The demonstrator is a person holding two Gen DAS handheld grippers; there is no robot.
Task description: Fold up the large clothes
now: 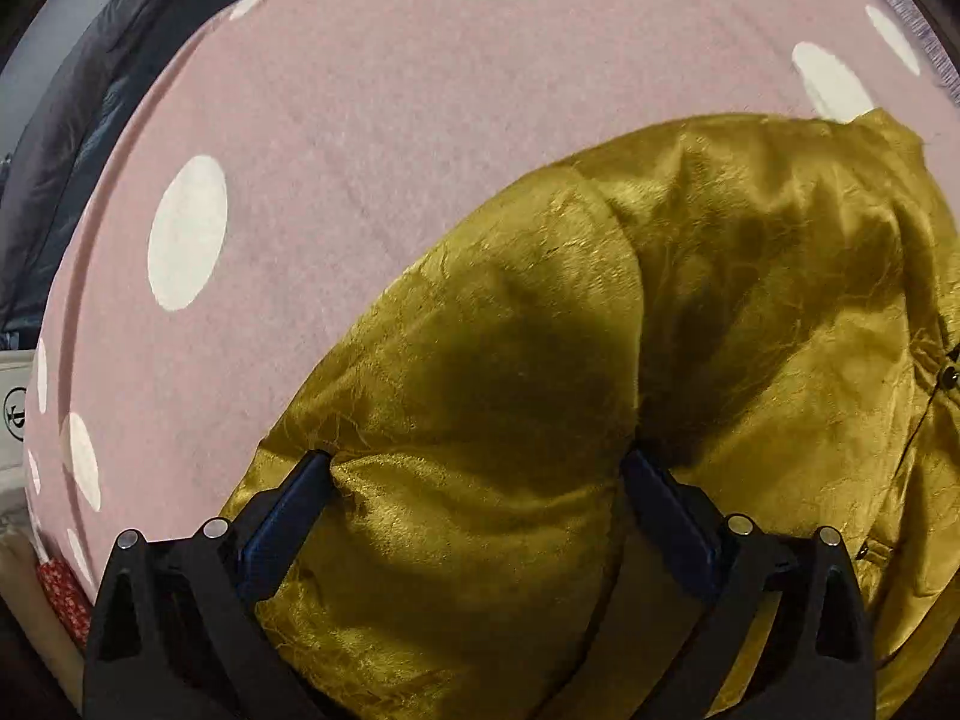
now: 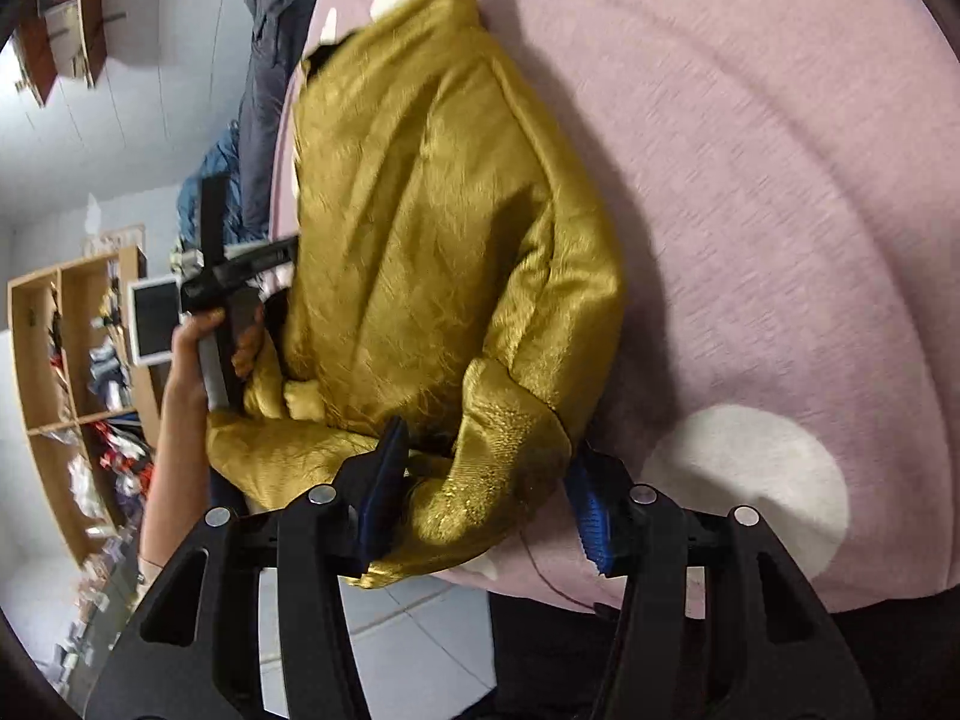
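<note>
Pink blanket (image 1: 372, 120) with white dots (image 1: 187, 232) covers the work surface, fuzzy texture, faint ridges across it. In the right view the blanket (image 2: 750, 192) ends at an edge with pale floor tiles (image 2: 414, 648) below. Room behind: white wall, dark blue clothes (image 2: 270, 60) piled at the blanket's far edge, same dark pile (image 1: 78, 120) at the left rim of the left view. A red patterned cloth (image 1: 60, 594) sits low left there.

Wooden shelf unit (image 2: 66, 396) against the wall, open cubbies stuffed with mixed clothes and small items, too blurred to name. Another wooden shelf (image 2: 66, 18) is mounted high on the wall.

Jacket (image 1: 660, 360), gold, shiny, crinkled, lies bunched on the blanket, partly folded over itself. In the right view the jacket (image 2: 432, 240) runs from the near edge toward the far edge, sleeve end hanging off the near edge.

Left gripper (image 1: 477, 468): jaws wide apart, a puffy fold of jacket bulging between the blue pads (image 1: 288, 516), both touching fabric; not squeezed. It shows in the right view too (image 2: 240, 270), held by the left hand (image 2: 210, 348) at the jacket's left side.

Right gripper (image 2: 486, 468): jaws apart, the sleeve cuff between the pads (image 2: 384, 480), left pad touching cloth, not pinched.
</note>
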